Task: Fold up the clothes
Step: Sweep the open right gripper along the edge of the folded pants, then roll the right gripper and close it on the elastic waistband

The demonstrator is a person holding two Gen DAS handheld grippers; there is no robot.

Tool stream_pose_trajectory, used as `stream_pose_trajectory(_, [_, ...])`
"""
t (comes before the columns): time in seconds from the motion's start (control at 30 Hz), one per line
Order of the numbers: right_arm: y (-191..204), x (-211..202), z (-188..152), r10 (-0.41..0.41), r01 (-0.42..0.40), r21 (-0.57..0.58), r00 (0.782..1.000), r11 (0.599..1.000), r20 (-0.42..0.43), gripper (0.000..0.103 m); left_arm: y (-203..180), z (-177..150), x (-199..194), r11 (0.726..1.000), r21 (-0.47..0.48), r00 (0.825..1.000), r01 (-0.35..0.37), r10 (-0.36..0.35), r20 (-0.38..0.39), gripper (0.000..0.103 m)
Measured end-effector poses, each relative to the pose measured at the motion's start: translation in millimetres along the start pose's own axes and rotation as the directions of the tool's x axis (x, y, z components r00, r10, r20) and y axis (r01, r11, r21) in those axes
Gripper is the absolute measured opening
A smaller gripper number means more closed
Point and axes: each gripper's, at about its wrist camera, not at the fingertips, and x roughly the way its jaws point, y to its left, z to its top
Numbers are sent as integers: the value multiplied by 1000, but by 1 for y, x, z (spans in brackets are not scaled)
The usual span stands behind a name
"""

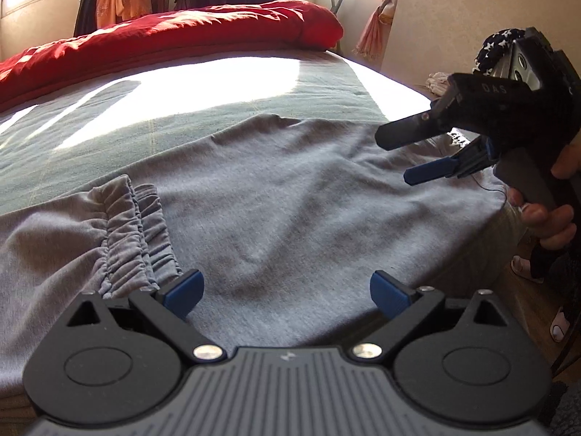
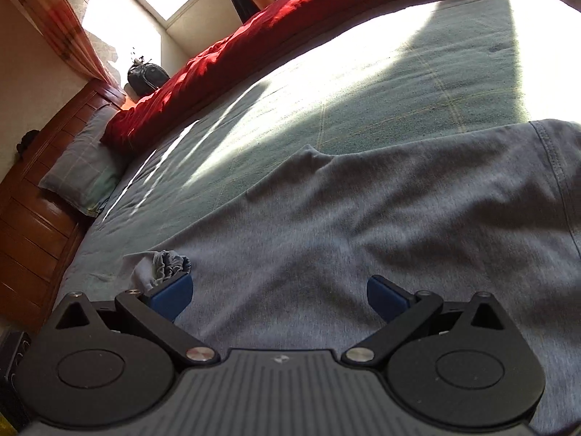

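A grey garment (image 1: 276, 196) lies spread on the bed, its gathered elastic cuffs (image 1: 134, 232) folded over at the left. My left gripper (image 1: 285, 292) hovers open just above the cloth near the cuffs, nothing between its blue pads. At the right edge of the left wrist view my right gripper (image 1: 399, 156) is held by a hand, open, above the garment's right end. From the right wrist view the same grey garment (image 2: 363, 225) fills the foreground. There the right gripper (image 2: 279, 296) is open over it, and a bunched cuff (image 2: 163, 269) shows behind its left finger.
The bed has a grey-green sheet (image 1: 181, 109) in bright sunlight. A red duvet (image 1: 174, 36) lies along the far side, a pillow (image 2: 80, 181) by the wooden headboard (image 2: 36, 210). The bed's edge and wooden floor (image 1: 523, 305) are at the right.
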Motion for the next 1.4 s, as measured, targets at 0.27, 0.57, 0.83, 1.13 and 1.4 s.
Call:
stream_pose_trajectory(0.27, [-10, -31, -19, -3, 3, -2, 997, 1000, 71, 103, -3, 4, -19, 999, -7, 999, -34, 34, 41, 98])
stream_pose_trajectory(0.57, [-76, -136, -26, -153, 107, 153, 931, 982, 333, 103, -11, 12, -18, 1000, 1, 998, -10, 10, 56, 98])
stream_pose_trajectory(0.83, [-150, -150, -57, -210, 87, 349, 920, 933, 332, 103, -24, 19, -5, 1000, 0, 999, 19, -19, 29, 98])
stream_pose_trajectory(1.13, [-191, -110, -56, -89, -71, 430, 936, 900, 341, 103, -32, 21, 4, 1000, 12, 1000, -10, 10, -12, 98])
stream_pose_trajectory(1.4, [-208, -98, -40, -56, -134, 449, 920, 884, 387, 103, -35, 21, 10, 1000, 23, 1000, -12, 13, -26, 98])
